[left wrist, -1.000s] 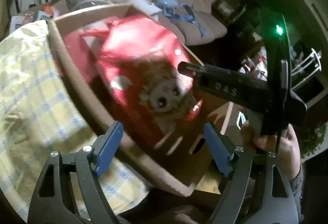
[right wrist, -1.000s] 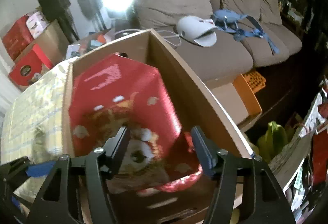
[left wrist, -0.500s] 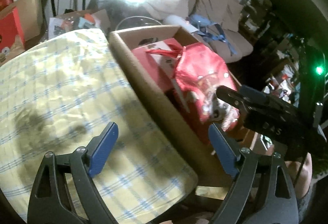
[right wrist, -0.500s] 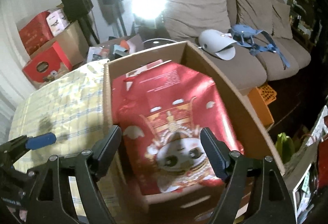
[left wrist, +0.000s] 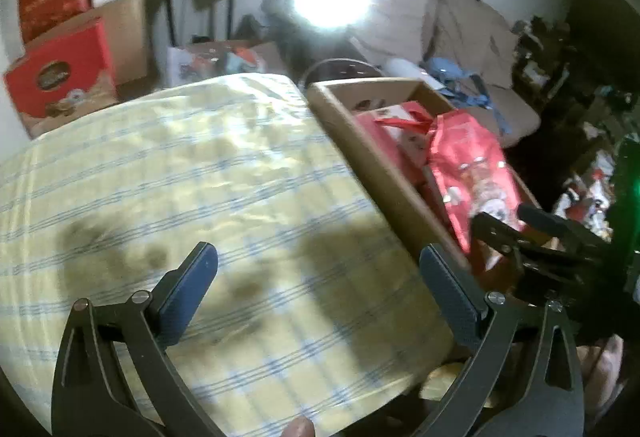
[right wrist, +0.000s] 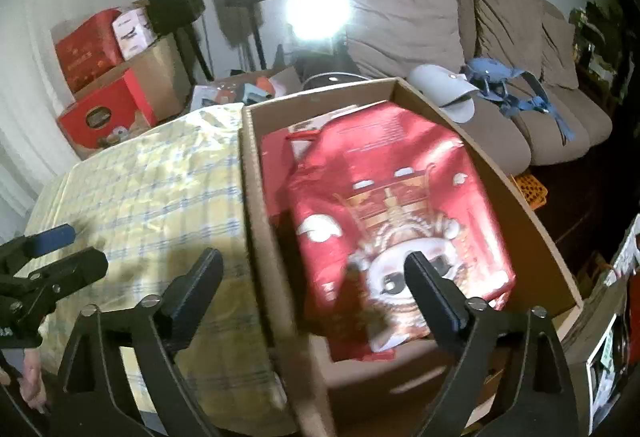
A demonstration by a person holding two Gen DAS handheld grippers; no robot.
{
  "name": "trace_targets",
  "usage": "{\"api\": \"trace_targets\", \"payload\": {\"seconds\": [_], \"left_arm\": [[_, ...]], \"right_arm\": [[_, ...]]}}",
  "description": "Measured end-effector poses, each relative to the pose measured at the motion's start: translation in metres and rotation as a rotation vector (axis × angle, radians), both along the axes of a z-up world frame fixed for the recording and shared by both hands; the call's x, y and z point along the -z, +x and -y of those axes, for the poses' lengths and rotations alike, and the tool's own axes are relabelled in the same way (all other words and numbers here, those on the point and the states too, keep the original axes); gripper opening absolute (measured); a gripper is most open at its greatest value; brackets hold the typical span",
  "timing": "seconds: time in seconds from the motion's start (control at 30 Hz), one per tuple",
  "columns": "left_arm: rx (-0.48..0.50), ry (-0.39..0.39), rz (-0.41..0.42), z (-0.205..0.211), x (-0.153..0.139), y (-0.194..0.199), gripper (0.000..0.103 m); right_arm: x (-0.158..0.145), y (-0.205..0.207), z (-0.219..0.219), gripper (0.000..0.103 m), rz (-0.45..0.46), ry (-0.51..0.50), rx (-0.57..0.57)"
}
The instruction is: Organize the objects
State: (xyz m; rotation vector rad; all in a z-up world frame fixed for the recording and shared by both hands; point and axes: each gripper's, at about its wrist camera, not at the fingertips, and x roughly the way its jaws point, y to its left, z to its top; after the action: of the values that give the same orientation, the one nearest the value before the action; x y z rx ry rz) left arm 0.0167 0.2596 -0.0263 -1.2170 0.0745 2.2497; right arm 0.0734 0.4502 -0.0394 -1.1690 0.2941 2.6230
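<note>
Right wrist view: red bag lies in the cardboard box, over other red packs (contents unclear). Right gripper and left gripper have just been opening; both wide, empty. Judged: bag placed, release step. Next, find another item; yellow cloth at left looks bare.

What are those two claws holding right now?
Nothing. The left gripper and right gripper have just been opening and are empty; the red bag lies in the box.
</note>
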Motion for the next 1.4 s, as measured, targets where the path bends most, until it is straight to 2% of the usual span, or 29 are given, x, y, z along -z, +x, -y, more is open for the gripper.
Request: {"api": "trace_targets", "payload": {"seconds": [0.07, 0.53, 0.67, 0.87, 1.4], "left_arm": [[-0.030, -0.014, -0.010, 0.012, 0.002, 0.003, 0.101], [-0.179, -0.058, -0.010, 0.083, 0.020, 0.032, 0.102], [-0.193, -0.113, -0.030, 0.096, 0.022, 0.045, 0.102], [-0.214, -0.100, -0.021, 0.121, 0.025, 0.063, 0.102], [-0.302, -0.065, -0.082, 0.165, 0.013, 0.094, 0.102]], "right_arm": [[0.000, 0.004, 0.011, 0.102, -0.014, 0.008, -0.009], [0.005, 0.027, 0.063, 0.102, -0.055, 0.019, -0.070], [0.007, 0.034, 0.073, 0.102, -0.061, 0.028, -0.086], [0.010, 0.042, 0.084, 0.102, -0.058, 0.050, -0.099], [0.016, 0.070, 0.100, 0.102, -0.050, 0.106, -0.095]]}}
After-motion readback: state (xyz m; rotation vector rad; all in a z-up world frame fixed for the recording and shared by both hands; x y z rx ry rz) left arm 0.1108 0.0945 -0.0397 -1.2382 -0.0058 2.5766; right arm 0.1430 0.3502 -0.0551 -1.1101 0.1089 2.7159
